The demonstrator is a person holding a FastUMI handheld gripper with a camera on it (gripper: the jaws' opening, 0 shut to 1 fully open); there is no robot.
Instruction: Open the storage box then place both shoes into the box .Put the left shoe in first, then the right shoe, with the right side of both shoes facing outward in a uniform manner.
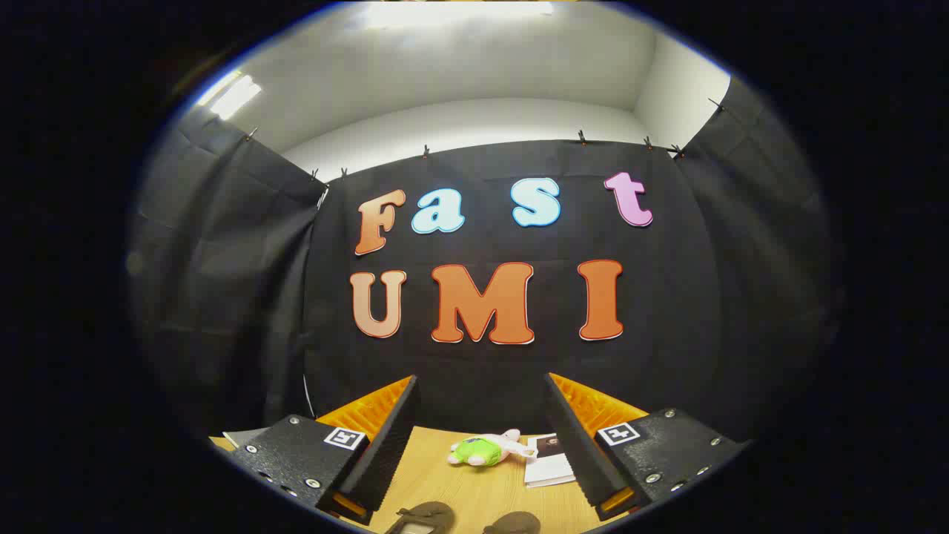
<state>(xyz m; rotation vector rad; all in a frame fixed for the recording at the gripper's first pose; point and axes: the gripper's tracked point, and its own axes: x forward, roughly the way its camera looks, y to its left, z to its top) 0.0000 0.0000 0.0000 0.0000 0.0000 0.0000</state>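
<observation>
Two shoes (426, 517) lie on the wooden table (474, 489) low between the fingers, the left-hand one nearer the left finger, the other (513, 523) beside it. Beyond sit a plush toy (485, 449) and a booklet (549, 463). The gripper (482, 445) is spread wide, holding nothing. I judge the storage box must be found and opened first.

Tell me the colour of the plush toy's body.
Bright green, with pale pink limbs; the plush toy lies on the table, gripper view.

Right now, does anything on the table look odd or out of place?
A plush toy lies on its side beyond the open gripper, beside a booklet; neither belongs to the shoe task.
</observation>
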